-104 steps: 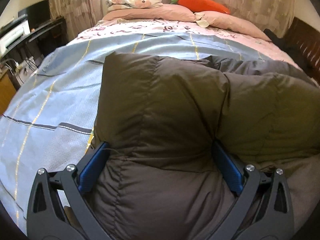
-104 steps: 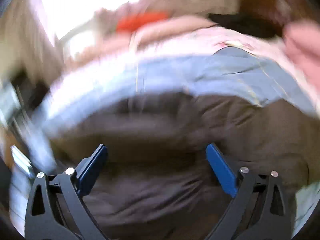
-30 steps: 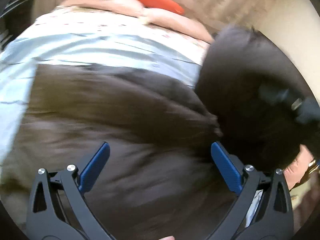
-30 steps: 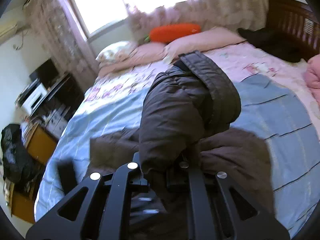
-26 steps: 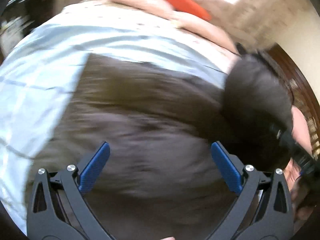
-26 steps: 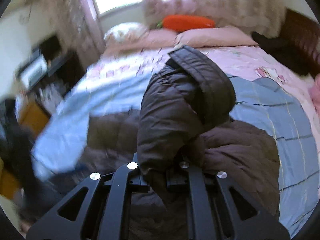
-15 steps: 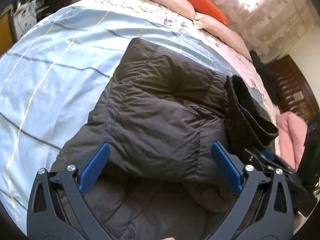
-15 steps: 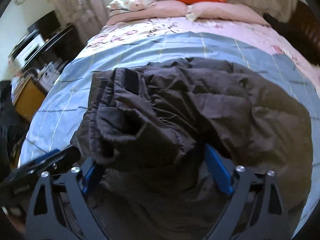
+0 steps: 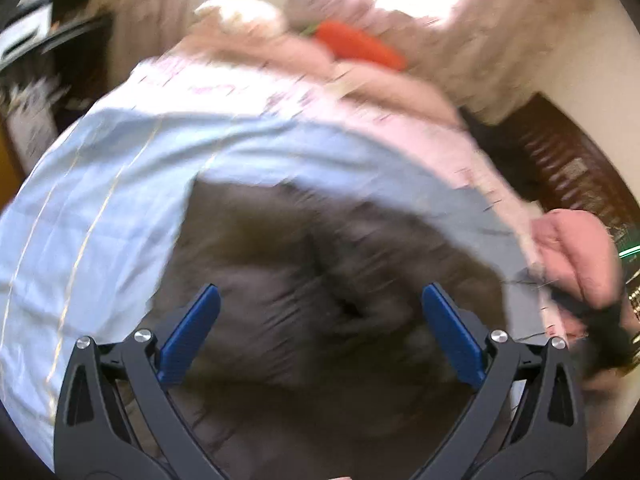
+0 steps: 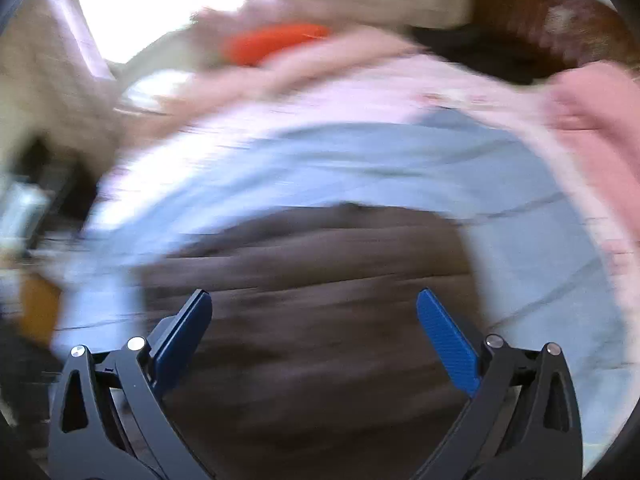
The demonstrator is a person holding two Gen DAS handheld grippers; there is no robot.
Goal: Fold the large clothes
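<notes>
A dark brown puffy jacket (image 9: pixel 320 280) lies bunched on the light blue bed cover (image 9: pixel 100 200). Both views are blurred by motion. My left gripper (image 9: pixel 320 320) is open and empty, its blue pads wide apart above the near part of the jacket. In the right wrist view the jacket (image 10: pixel 320 300) fills the lower middle. My right gripper (image 10: pixel 312 328) is open and empty above it. I cannot tell the jacket's folds through the blur.
Pink pillows (image 9: pixel 380 92) and an orange carrot cushion (image 9: pixel 360 46) lie at the head of the bed. A pink garment (image 9: pixel 576 248) sits at the right edge by a dark wooden headboard (image 9: pixel 560 160). Dark furniture (image 9: pixel 60 40) stands at the left.
The right gripper, earlier shut on a lifted part of the jacket, has let it go and stands open. The jacket lies down on the bed. Both cameras are swinging.
</notes>
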